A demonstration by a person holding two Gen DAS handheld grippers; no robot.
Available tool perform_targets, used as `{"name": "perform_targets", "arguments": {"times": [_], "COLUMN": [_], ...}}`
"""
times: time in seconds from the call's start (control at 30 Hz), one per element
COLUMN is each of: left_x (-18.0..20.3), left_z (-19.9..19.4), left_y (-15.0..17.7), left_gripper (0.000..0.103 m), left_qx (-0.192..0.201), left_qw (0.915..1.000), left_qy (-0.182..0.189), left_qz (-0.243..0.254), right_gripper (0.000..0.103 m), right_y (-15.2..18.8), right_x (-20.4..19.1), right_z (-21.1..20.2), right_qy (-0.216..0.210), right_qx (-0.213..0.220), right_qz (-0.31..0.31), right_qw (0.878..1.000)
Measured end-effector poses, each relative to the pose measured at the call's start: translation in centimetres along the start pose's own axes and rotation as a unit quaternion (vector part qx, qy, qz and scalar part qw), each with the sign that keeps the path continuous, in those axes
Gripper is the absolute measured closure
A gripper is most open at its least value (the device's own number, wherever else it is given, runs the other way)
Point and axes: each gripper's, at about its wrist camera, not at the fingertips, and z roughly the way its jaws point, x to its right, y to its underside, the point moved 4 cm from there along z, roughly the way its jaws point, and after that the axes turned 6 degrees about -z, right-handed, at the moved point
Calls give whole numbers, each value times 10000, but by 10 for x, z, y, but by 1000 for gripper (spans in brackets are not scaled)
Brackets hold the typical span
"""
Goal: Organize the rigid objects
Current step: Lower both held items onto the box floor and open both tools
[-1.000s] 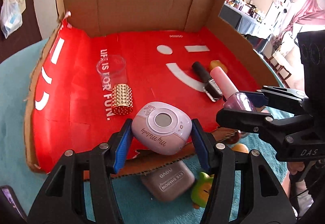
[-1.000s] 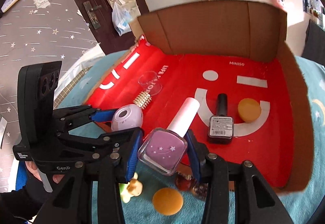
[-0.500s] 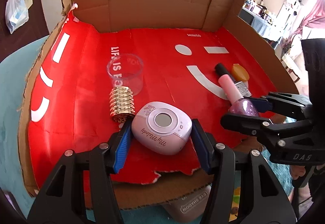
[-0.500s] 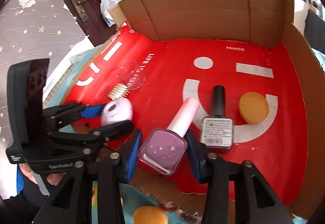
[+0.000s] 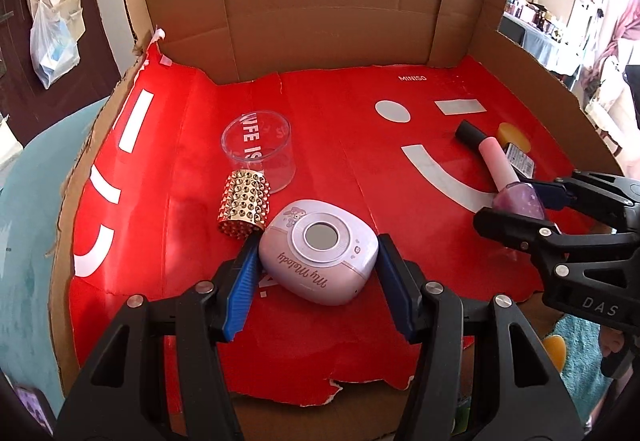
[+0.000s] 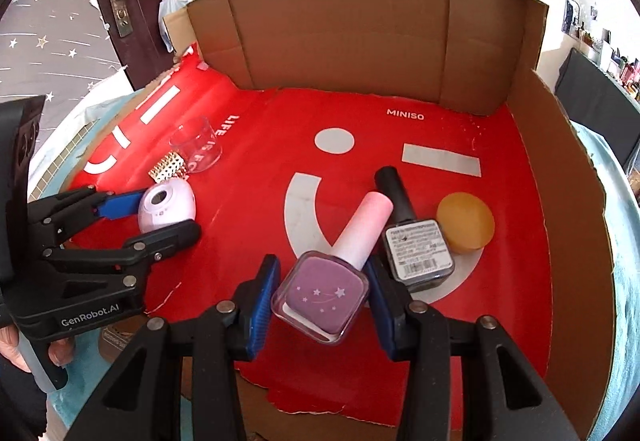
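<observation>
The cardboard tray's [image 6: 552,169] red floor lies bare through the middle and along its back wall. Near the left edge stand 2 obstacles, a clear cup [image 5: 260,153] and a studded gold cylinder [image 5: 244,209]; toward the right edge, a dark nail polish bottle [image 6: 416,245] and an amber disc [image 6: 466,223].

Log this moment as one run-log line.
left gripper: shut on lilac rounded case | right gripper: shut on purple nail polish bottle | both over red-lined cardboard tray

Bright, even daylight, strongest from the washed-out window side right of the box [image 5: 312,25]. Soft shadows under things on its red floor, mild sheen there. Sharp mid-frame; heavy fisheye bending and black vignette at the corners.
</observation>
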Motion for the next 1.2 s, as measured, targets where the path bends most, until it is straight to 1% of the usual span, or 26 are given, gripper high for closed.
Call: {"name": "perform_targets", "arguments": {"times": [0.27, 0.6, 0.7, 0.77, 0.93, 1.03, 1.2], "left_x": [-1, -1, -4, -6, -6, -2, 1], "left_z": [0, 0, -1, -3, -13, -21, -36], "left_y": [0, 0, 0, 0, 1, 2, 3], "left_gripper": [49, 48, 46, 41, 40, 33, 33], "left_qx": [-3, -20, -42, -55, 105, 208, 419], "left_qw": [10000, 10000, 9998, 9994, 9997, 9997, 9991], "left_qy": [20, 43, 147, 241, 140, 88, -34], "left_qz": [-35, -61, -161, -234, -164, -76, 21], "right_gripper": [57, 57, 57, 57, 57, 57, 56], "right_y": [-1, -2, -1, 0, 0, 0, 2], "right_x": [-3, -2, -1, 1, 3, 1, 0], "right_z": [4, 4, 3, 2, -2, -8, -19], "right_qy": [87, 29, 0, -3, 9, 47, 35], "right_qx": [-88, -38, 0, 10, 72, 150, 263], "right_qz": [-14, 46, 84, 106, 156, 119, 109], "right_qw": [9999, 10000, 10000, 9999, 9999, 9998, 9996]}}
